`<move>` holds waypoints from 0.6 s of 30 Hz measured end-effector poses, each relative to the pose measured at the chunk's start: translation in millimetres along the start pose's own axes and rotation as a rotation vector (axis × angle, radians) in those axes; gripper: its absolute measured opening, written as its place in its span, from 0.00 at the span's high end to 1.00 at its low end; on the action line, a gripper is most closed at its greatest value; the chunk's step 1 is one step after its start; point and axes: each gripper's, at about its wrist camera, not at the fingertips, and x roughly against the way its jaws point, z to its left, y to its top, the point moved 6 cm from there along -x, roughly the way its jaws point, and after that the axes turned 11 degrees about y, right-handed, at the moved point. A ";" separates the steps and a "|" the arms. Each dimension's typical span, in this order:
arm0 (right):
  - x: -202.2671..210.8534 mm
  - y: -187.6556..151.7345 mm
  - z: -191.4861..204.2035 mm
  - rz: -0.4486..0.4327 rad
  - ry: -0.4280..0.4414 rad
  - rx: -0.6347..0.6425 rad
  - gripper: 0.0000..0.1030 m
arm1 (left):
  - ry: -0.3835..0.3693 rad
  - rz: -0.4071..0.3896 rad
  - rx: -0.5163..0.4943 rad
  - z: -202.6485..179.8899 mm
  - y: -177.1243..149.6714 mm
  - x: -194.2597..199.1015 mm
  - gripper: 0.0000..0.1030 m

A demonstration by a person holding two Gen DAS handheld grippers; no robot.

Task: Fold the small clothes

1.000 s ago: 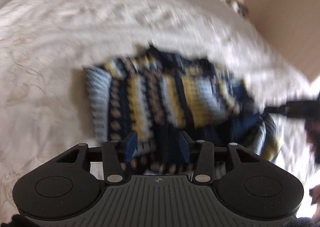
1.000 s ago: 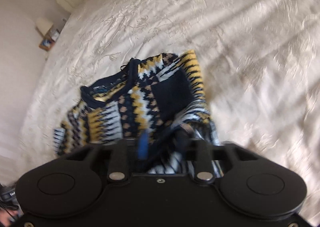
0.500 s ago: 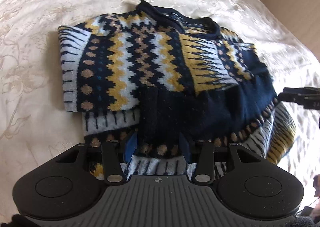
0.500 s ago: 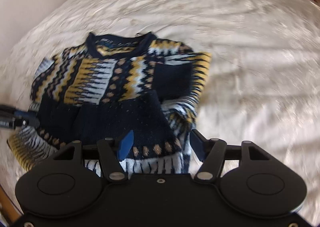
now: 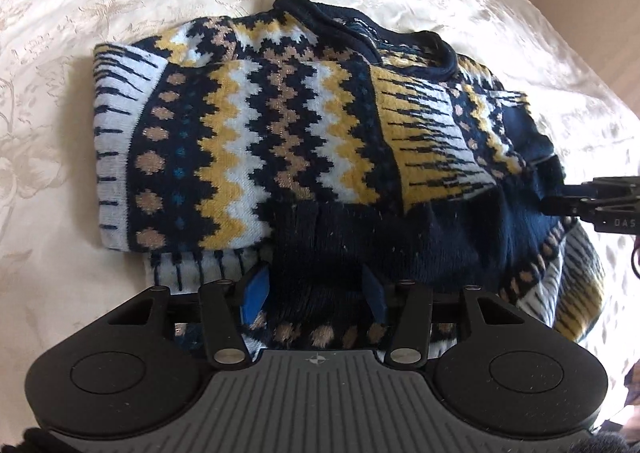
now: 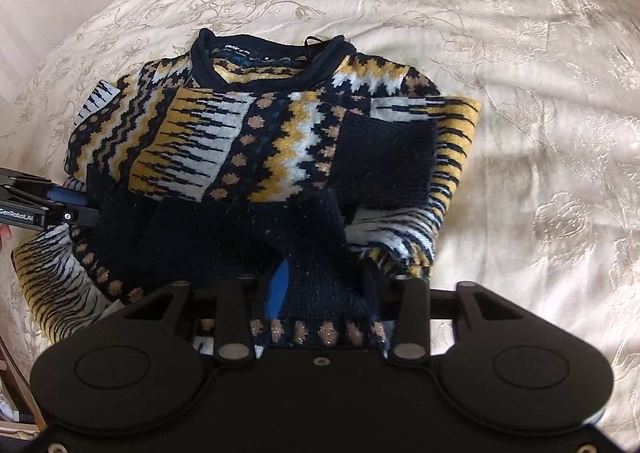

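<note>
Your left gripper (image 5: 316, 293): fingers apart, astride the sweater's (image 5: 280, 125) navy hem. Your right gripper (image 6: 322, 289): fingers apart, likewise straddling the hem. Sweater: patterned knit, partly folded, lying on the cream bedspread (image 6: 520, 53).

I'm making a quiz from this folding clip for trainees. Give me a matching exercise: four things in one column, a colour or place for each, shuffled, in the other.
Things:
1. sweater neckline
2. bedspread
3. left gripper
4. sweater hem dots

Descriptions:
A. cream, with an embroidered floral pattern
B. tan, in a row on navy
C. navy rolled edge, far from both cameras
D. at the sweater's near edge, knit between its fingers

Pairs: 1-C, 2-A, 3-D, 4-B
</note>
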 end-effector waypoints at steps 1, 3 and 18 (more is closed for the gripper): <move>-0.5 0.0 0.9 0.001 -0.001 -0.006 0.75 | -0.014 -0.005 0.004 -1.0 -0.6 0.5 0.55; 0.8 -0.6 5.3 0.002 0.005 -0.009 0.84 | -0.062 -0.016 0.012 -2.4 -3.7 4.5 0.90; 72.3 42.2 15.9 -0.225 -0.052 -0.001 0.89 | 0.002 -0.285 -0.005 -5.1 49.7 104.0 0.91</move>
